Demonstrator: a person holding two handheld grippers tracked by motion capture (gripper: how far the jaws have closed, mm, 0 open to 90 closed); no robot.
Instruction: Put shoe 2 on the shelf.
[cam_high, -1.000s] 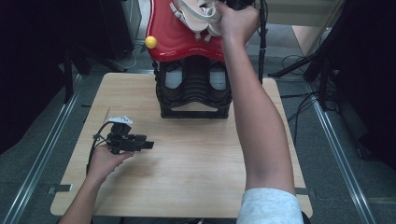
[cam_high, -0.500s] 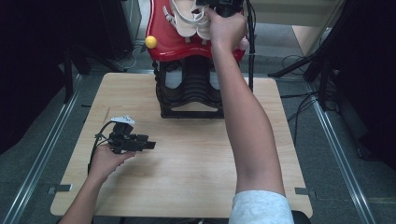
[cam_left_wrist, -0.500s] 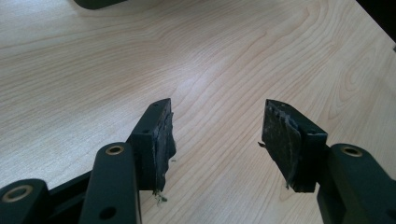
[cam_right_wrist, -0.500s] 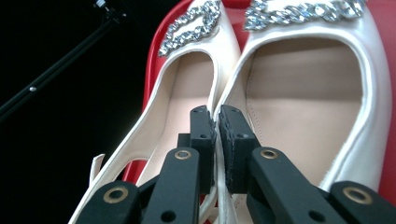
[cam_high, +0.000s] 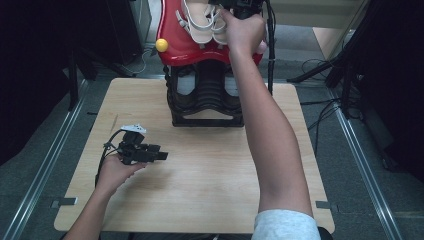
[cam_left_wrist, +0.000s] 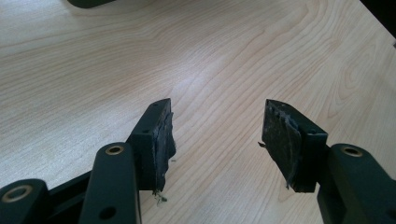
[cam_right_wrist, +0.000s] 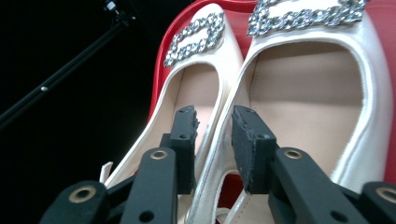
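While no writing or brand mark can be read, the high view shows two cream shoes (cam_high: 202, 22) side by side on a red stand (cam_high: 172, 47) beyond the wooden table (cam_high: 200, 195), the right gripper (cam_high: 239, 5) at them, and the left gripper (cam_high: 152, 152) low over the table. Left gripper view: jaws wide, nothing between. Right gripper view: two jewelled buckles (cam_right_wrist: 194, 37); jaws, just opening, narrowly straddle both shoes' touching inner edges without pressing.
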